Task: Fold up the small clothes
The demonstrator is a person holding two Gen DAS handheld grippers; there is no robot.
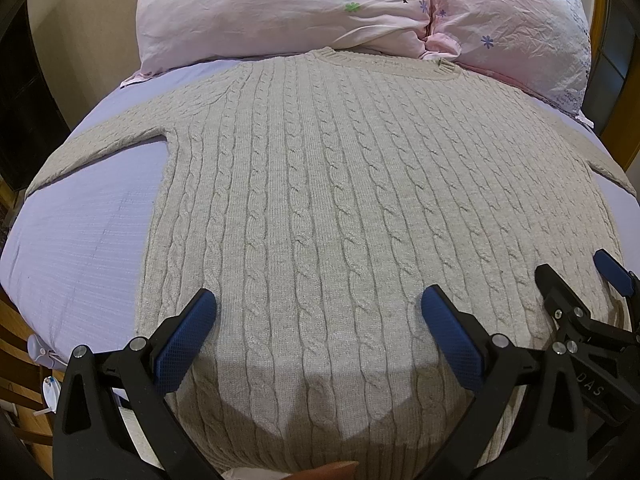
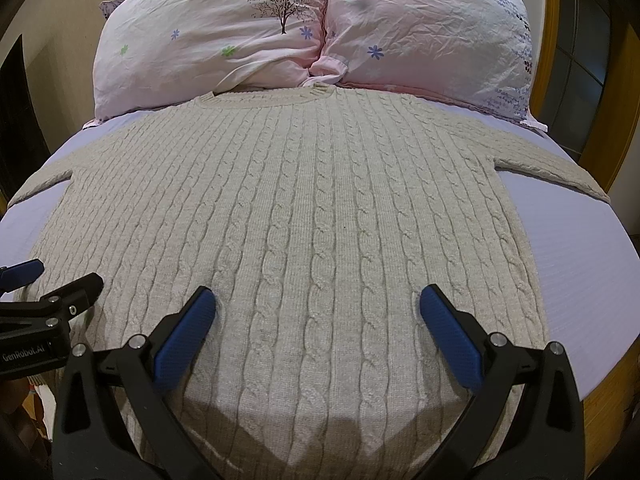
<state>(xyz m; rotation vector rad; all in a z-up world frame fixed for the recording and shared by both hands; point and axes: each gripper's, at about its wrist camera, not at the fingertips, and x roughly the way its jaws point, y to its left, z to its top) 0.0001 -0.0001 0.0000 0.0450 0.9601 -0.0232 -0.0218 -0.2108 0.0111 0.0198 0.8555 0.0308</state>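
Note:
A beige cable-knit sweater lies flat on the lilac bed sheet, collar toward the pillows, both sleeves spread out sideways; it also shows in the right wrist view. My left gripper is open and empty, hovering over the sweater's lower left part near the hem. My right gripper is open and empty over the lower right part. The right gripper also shows at the right of the left wrist view, and the left gripper shows at the left edge of the right wrist view.
Two pink floral pillows lie at the head of the bed, touching the collar. Lilac sheet borders the sweater on both sides. A wooden bed frame runs along the right. A dark wall edge stands at far left.

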